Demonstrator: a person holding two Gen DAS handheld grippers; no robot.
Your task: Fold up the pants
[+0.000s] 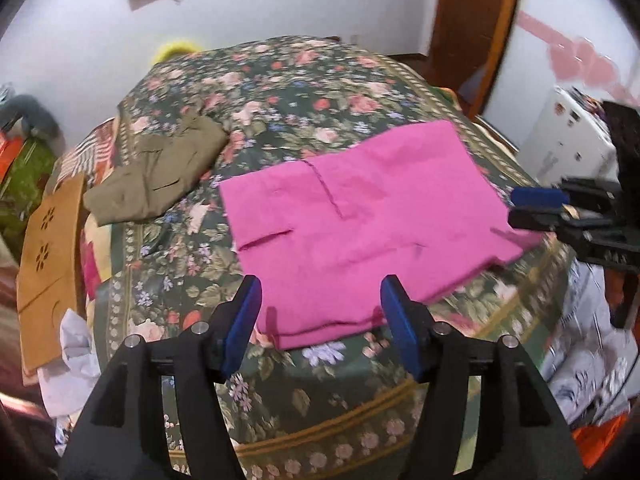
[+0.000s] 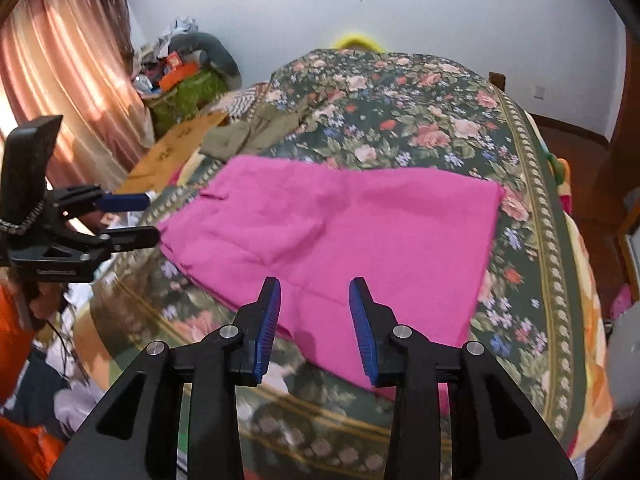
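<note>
Both tools, left tool [image 1: 321, 304] and right tool [image 2: 315, 304], gape empty above folded pink pants [image 1: 356, 216].

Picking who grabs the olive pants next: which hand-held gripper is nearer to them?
Left. The left hand-held gripper is at the pink pants' end nearer the olive pants; the right hand-held gripper is at the far end.

You will find no legible text here: the one faint embossed line on the black body of your left gripper [image 2: 132, 216], seen from the right wrist camera, is too blurred and small to be read.
</note>
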